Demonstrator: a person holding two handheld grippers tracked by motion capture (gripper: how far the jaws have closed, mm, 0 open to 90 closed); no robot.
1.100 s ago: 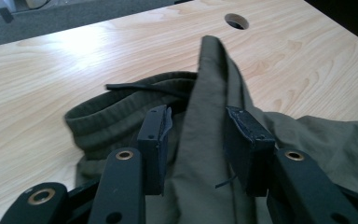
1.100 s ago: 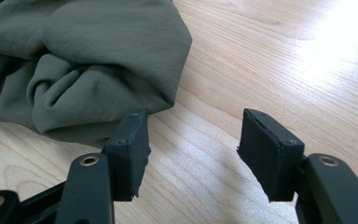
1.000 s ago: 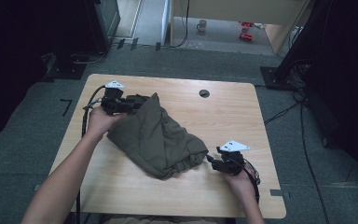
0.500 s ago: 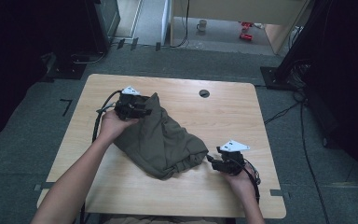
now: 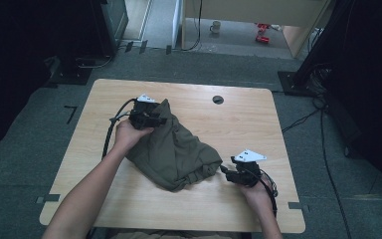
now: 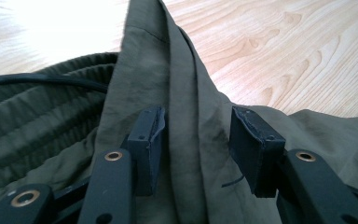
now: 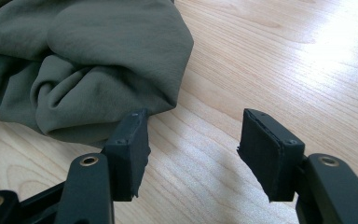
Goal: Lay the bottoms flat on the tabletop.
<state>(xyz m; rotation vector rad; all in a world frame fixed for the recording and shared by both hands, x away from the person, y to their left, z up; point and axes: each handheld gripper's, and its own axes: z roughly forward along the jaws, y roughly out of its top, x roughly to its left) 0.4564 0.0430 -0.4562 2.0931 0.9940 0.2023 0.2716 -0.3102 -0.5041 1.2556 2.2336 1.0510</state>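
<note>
**Inspector A:** Olive-green cloth, a garment [image 5: 175, 152], lies bunched in the middle of the wooden table [image 5: 104, 199], partly folded over itself, a ribbed waistband showing in the left gripper view. Not yet a flat, finished fold, in my judgement.

**Inspector B:** Left gripper [image 6: 196, 140]?

**Inspector A:** At the garment's far corner. Its jaws have just been opening; a raised fold of the cloth stands between the pads, which do not press on it. I read that as a corner just let go.

**Inspector B:** Right gripper [image 7: 193, 149]?

**Inspector A:** Jaws spread over bare wood, nothing between them. One pad sits just beside the near, crumpled edge of the garment.

**Inspector B:** Remaining work?

**Inspector A:** That crumpled near edge wants smoothing, and likely a further fold. Roughly midway, I would judge.
</note>
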